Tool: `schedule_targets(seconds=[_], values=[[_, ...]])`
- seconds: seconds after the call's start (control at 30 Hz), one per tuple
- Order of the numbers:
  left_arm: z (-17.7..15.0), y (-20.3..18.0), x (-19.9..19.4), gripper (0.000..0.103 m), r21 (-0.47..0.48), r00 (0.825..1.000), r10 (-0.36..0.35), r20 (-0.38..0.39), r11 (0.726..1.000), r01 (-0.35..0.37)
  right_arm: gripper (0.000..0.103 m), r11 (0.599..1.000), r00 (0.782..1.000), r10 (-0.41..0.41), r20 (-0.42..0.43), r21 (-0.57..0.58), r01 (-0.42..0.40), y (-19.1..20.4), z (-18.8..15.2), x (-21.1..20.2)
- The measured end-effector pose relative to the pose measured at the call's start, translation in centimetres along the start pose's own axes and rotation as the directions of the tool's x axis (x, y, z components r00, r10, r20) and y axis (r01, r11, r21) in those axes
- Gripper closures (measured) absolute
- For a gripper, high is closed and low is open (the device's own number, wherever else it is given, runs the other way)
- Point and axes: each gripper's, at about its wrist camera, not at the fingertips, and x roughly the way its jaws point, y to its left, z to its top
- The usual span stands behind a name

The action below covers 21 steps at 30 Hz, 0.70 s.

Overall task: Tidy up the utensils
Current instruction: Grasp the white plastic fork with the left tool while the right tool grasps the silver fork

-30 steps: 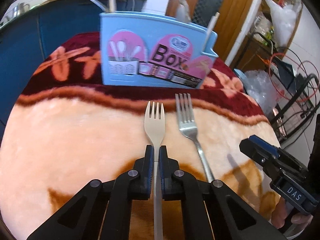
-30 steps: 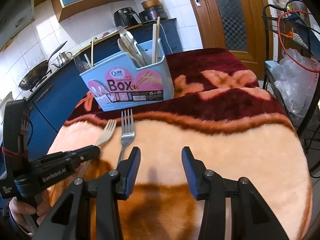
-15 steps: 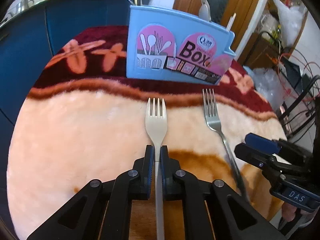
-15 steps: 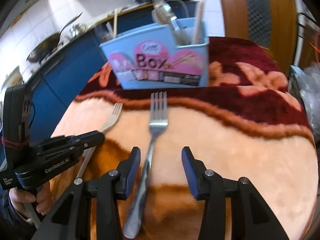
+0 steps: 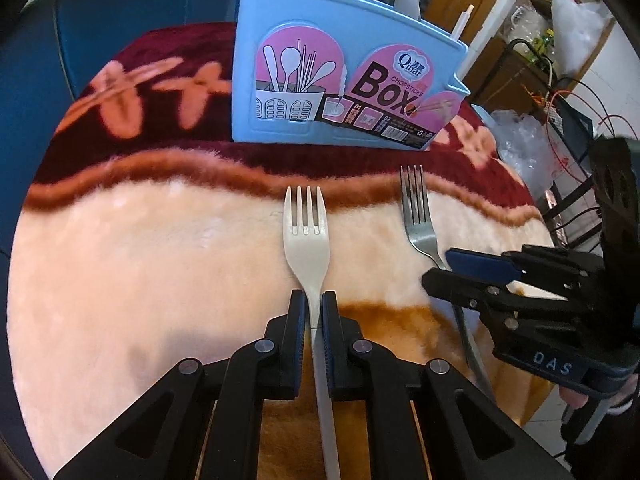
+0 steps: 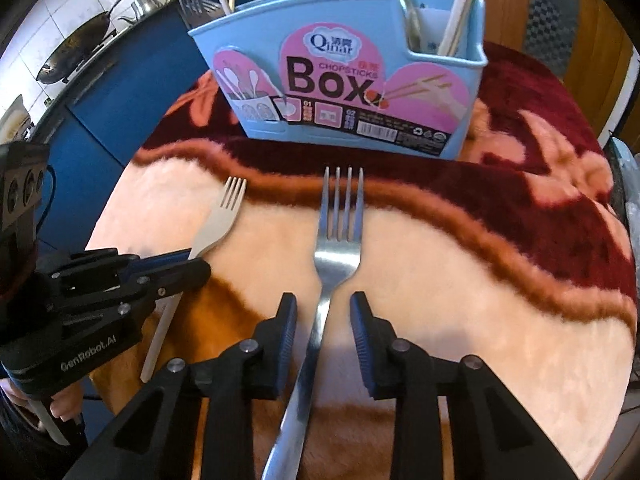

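Observation:
My left gripper (image 5: 313,306) is shut on the handle of a white plastic fork (image 5: 306,236), tines pointing at the blue chopsticks box (image 5: 344,84). The same fork shows in the right wrist view (image 6: 218,224). A steel fork (image 6: 338,240) lies on the blanket, its handle running between the open fingers of my right gripper (image 6: 324,312). In the left wrist view the steel fork (image 5: 418,220) lies to the right, with the right gripper (image 5: 476,270) over its handle. The box (image 6: 340,76) holds spoons, chopsticks and a fork.
A fluffy peach and maroon blanket (image 5: 140,264) covers the round table. Blue kitchen cabinets (image 6: 100,92) stand behind, with a wok (image 6: 68,60) on the counter. A wire rack and plastic bags (image 5: 532,136) stand at the right of the table.
Both grippers have moved closer to the box. The right gripper has swung left so the steel fork's handle now lies between its open fingers. The left gripper still holds the white fork.

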Motion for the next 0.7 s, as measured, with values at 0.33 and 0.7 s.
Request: schedule_targets(seconds=[0.33, 0.7], values=[[-0.9, 0.6, -0.9, 0.096, -0.044, 0.993, -0.060, 0.100, 0.997, 0.065, 0.096, 0.994, 0.991, 0.079, 0.104, 0.067, -0.086, -2.0, -1.2, -0.9], [-1.8, -0.3, -4.7, 0.097, -0.040, 0.945, -0.065, 0.321, 0.996, 0.082, 0.096, 0.957, 0.903, 0.213, 0.372, 0.107, -0.270, -3.2, -4.5, -3.9]])
